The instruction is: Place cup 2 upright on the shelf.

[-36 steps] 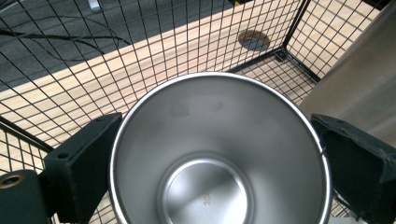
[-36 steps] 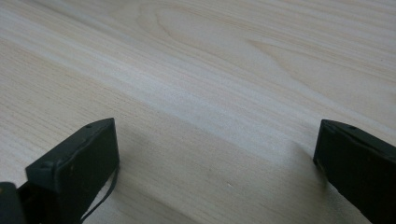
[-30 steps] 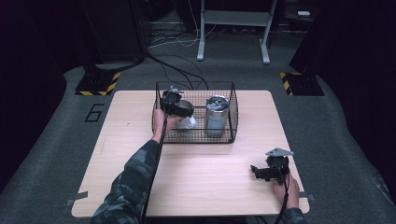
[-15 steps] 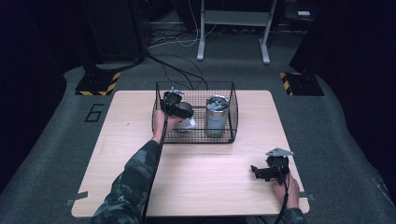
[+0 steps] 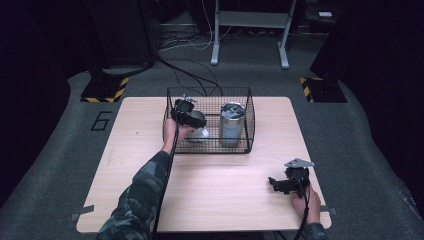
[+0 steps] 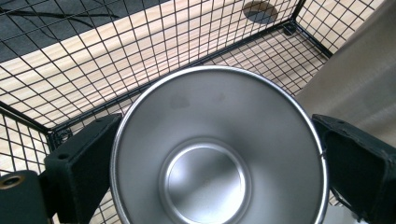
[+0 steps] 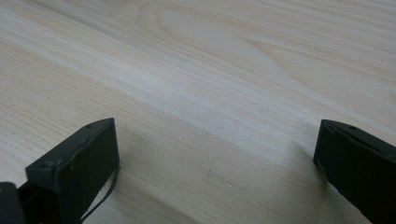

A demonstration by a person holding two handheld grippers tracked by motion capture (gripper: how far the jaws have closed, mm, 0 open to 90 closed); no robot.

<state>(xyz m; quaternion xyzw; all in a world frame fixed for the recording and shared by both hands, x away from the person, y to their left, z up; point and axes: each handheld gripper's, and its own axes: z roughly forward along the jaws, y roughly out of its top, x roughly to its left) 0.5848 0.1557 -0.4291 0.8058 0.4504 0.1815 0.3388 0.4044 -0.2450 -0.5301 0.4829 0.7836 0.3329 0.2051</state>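
Note:
A shiny steel cup sits between the jaws of my left gripper, its open mouth facing the camera and both jaws pressing its rim. In the high view the left gripper holds this cup inside the left half of a black wire basket. A taller steel canister stands upright in the basket's right half, and its brushed wall rises close beside the cup. My right gripper rests low over the table's front right, open, with bare wood between its jaws.
The basket stands at the back middle of the light wooden table. Its wire walls close in around the cup. Dark floor, cables and stand legs lie beyond the far edge.

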